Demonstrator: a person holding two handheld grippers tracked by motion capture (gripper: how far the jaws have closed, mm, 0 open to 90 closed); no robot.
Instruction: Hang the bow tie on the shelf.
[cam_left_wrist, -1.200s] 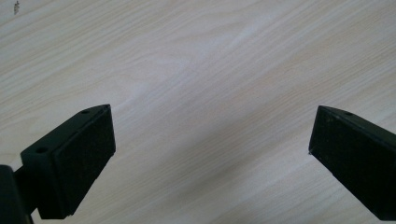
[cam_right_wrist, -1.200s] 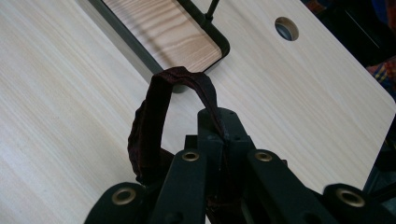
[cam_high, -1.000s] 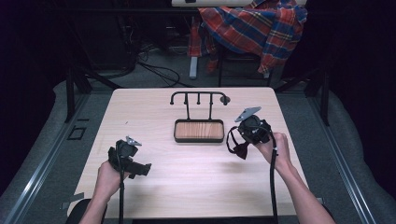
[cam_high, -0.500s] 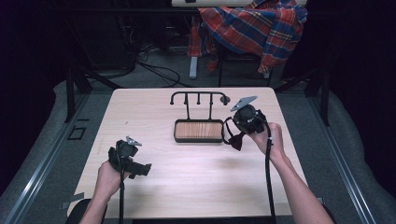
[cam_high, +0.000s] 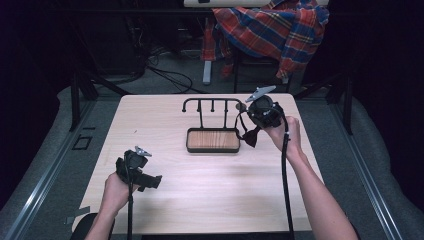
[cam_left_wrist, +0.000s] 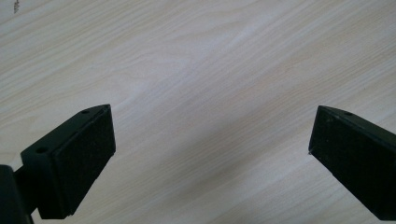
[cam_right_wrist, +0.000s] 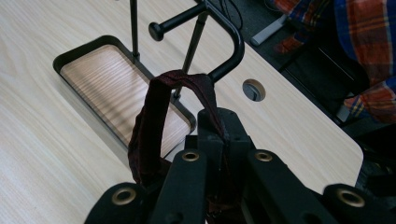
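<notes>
A black rack (cam_high: 212, 102) with short pegs stands over a wood-bottomed black tray (cam_high: 212, 148) at the table's middle back. My right gripper (cam_high: 248, 131) hovers by the rack's right end, shut on a dark red fabric loop (cam_high: 249, 137). In the right gripper view the loop (cam_right_wrist: 149, 121) arches up from the closed jaws of the gripper (cam_right_wrist: 219, 140), just in front of the rack's curved end (cam_right_wrist: 231, 44) and the tray's rim (cam_right_wrist: 79, 51). My left gripper (cam_high: 152, 181) rests low at the front left, open. Its pads (cam_left_wrist: 84, 158) stand wide apart over bare wood.
The light wooden table (cam_high: 210, 200) has a round cable hole (cam_right_wrist: 253, 89) near its far right edge. A plaid shirt (cam_high: 280, 30) hangs over a chair behind the table. Cables lie on the floor beyond. Dark frame rails run along both sides.
My right gripper has risen and moved left and back toward the rack's right end, carrying the red loop. The left gripper has stayed where it was.
</notes>
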